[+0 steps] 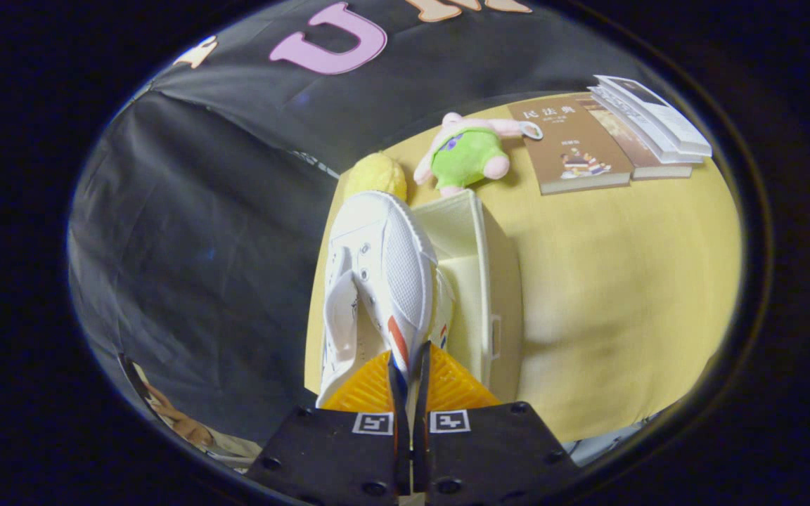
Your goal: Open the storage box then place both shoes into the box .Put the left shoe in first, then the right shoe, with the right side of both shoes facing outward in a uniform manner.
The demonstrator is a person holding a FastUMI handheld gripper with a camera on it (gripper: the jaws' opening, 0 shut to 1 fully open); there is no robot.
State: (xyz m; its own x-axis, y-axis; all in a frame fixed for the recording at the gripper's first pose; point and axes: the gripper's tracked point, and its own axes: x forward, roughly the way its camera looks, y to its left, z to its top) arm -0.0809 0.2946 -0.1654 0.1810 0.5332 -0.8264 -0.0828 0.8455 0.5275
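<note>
My gripper (405,372) is shut on the heel edge of a white canvas shoe (370,281) with a red and blue stripe, and both fingers pinch the thin side wall. The shoe hangs lifted, toe pointing away from me, over the near left rim of the open cream storage box (493,281). Inside the box, just right of the held shoe, a second white shoe (444,313) with the same stripe lies partly hidden. The box stands on a yellow table (623,281).
Beyond the box lie a yellow lemon-like toy (375,176) and a pink plush doll in green (467,156). Several books (609,140) sit at the table's far right. The table's left edge runs right beside the box.
</note>
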